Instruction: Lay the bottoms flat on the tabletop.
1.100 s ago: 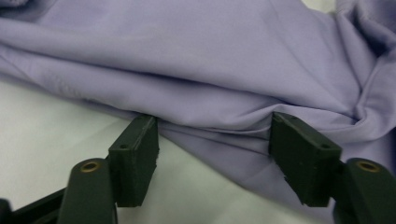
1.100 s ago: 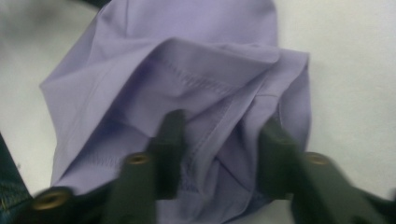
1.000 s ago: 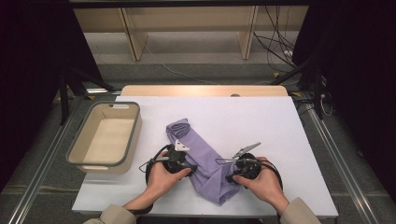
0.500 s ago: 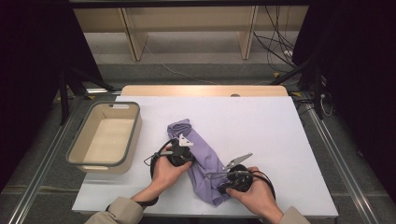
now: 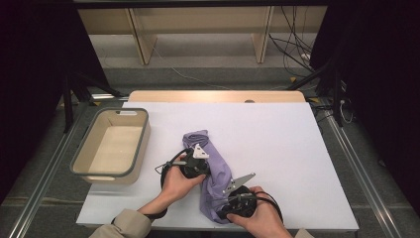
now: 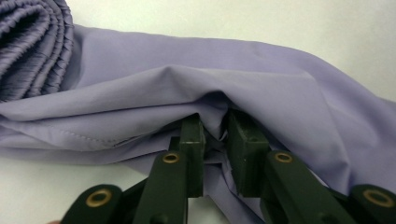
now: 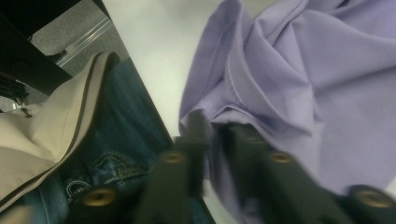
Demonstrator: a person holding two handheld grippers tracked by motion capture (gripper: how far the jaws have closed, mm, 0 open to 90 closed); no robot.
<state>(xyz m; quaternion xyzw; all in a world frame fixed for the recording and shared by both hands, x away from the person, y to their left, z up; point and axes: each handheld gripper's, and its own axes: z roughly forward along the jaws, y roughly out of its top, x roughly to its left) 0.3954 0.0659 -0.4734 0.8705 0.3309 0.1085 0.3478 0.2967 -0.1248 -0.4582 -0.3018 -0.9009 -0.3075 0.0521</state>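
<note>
You pinch the cloth [image 5: 214,163] at table centre with both grippers, left [image 6: 215,140] at its 9 o'clock edge, right [image 7: 212,128] at 6 o'clock, jaws just reopening slightly, likely for folding.

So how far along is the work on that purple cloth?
Done: the purple cloth lies bunched in a long roll on the table. In hand: the left gripper pinches a fold at its middle, and the right gripper has cloth between its jaws at the near end. Left: the tan bin holds no cloth yet.
</note>
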